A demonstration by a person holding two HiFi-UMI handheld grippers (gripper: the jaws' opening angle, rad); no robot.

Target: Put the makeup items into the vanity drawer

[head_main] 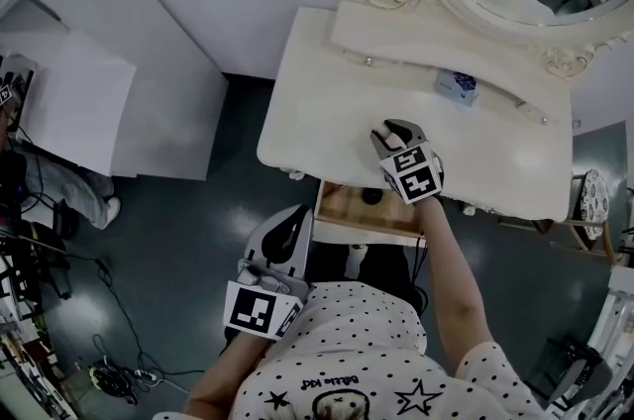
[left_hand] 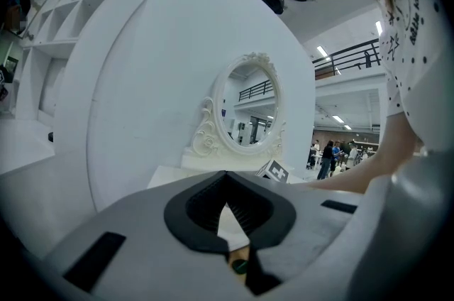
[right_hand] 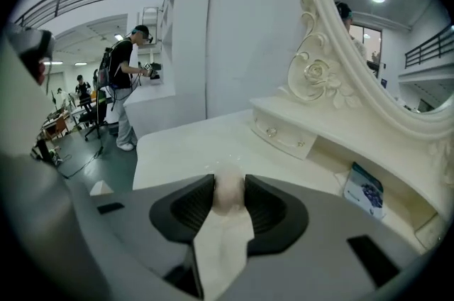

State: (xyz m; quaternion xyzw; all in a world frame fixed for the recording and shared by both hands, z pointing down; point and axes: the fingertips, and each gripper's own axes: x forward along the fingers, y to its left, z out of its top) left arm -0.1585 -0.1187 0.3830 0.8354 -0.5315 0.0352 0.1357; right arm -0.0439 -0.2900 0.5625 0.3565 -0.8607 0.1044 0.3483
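The left tool [head_main: 295,222] hangs low beside the open vanity drawer [head_main: 342,210], jaws together on nothing. Further right, the right tool [head_main: 391,136] sits on the tabletop [head_main: 317,101], its pads closed against both sides of the makeup sponge [right_hand: 228,193], which lies on the tabletop just behind the drawer. The hold looks shallow, out at the tips, so the soft, rounded sponge could squirt free or roll off the front edge on lifting. It is pale beige, egg-shaped and matte.
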